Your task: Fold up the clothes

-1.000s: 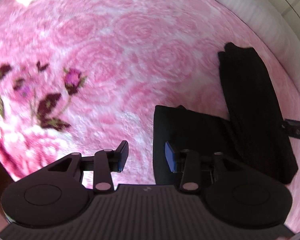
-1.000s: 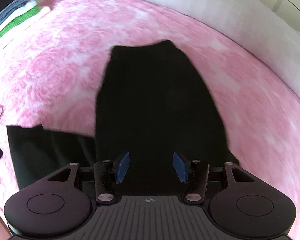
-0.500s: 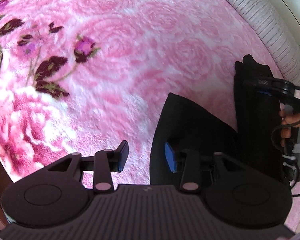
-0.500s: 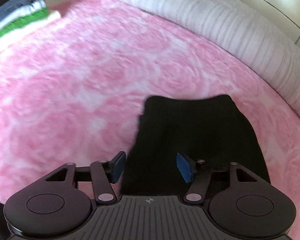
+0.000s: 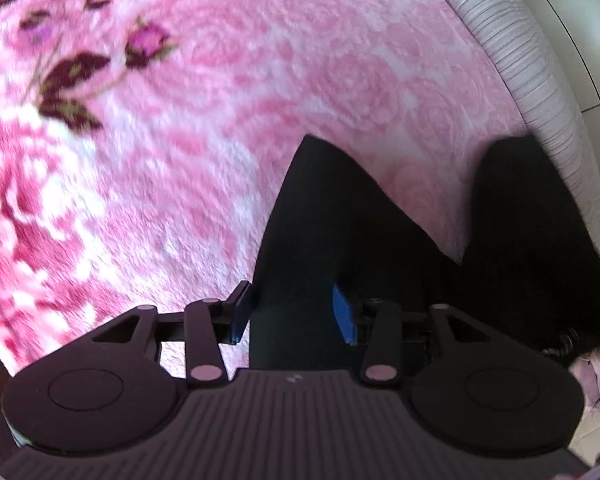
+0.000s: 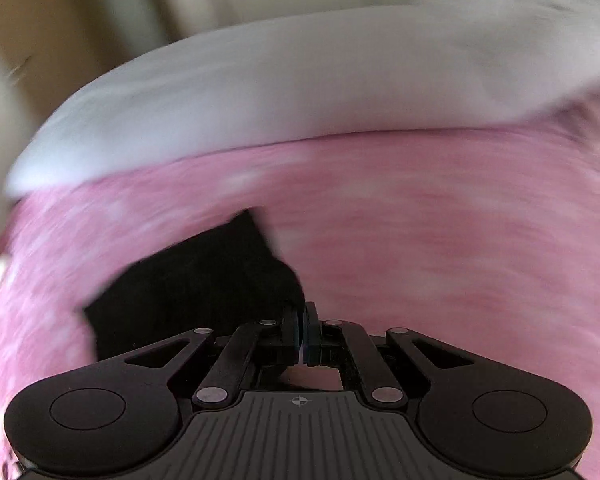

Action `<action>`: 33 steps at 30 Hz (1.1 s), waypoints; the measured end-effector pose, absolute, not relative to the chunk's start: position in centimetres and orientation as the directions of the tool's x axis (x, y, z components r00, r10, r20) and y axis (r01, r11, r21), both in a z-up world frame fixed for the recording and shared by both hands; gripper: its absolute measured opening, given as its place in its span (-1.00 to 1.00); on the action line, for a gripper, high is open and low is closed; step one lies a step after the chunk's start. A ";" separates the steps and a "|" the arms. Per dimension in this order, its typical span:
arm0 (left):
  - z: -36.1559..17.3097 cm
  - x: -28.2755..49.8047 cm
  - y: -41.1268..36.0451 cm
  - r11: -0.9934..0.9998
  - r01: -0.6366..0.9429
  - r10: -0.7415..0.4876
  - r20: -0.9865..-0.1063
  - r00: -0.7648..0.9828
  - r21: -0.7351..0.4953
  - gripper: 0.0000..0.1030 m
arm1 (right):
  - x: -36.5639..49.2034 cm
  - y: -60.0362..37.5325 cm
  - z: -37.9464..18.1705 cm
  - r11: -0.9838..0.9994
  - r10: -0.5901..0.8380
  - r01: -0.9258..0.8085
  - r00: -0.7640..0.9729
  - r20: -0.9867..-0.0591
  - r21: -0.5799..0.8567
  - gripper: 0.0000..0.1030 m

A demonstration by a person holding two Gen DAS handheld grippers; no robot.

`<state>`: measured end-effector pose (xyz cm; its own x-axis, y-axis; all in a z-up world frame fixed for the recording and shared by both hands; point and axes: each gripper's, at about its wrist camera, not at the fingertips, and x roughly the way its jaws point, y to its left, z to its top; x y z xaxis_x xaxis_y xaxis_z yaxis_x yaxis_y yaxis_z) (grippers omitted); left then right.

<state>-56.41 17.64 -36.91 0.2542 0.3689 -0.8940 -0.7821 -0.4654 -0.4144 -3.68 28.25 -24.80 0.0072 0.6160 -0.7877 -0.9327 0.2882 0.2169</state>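
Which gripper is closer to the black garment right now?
Right. The right gripper is shut on a corner of the black garment. The left gripper is open, its fingers straddling the garment's near edge without gripping.

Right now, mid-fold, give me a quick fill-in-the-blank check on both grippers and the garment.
1. The left gripper is ____.
2. The right gripper is shut on the ____ garment.
3. The garment lies on a ____ floral blanket.
4. The left gripper's finger pads are ____.

Missing words: open; black; pink; blue
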 end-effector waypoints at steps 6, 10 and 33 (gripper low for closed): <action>-37.6 -54.2 18.9 -0.405 -0.829 0.393 -0.892 0.222 -0.385 -0.91 | 5.3 19.8 -24.4 0.523 0.566 -0.824 0.144 -0.812 0.217 -1.00; -34.3 -53.6 22.0 -0.308 -0.893 0.447 -0.878 0.169 -0.329 -0.95 | 7.9 17.4 -23.0 0.542 0.625 -0.769 0.100 -0.774 0.339 -1.00; -31.6 -58.6 24.8 -0.210 -0.978 0.388 -0.919 -0.074 -0.010 -0.82 | 9.5 -2.5 -26.4 0.783 0.406 -0.528 0.035 -0.913 0.328 -1.00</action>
<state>-58.57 24.81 -31.64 -0.0743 0.3883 -0.9185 -0.9777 -0.2099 -0.0096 9.45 -2.54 -26.43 0.0347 0.4061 -0.9132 -0.5278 0.7834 0.3283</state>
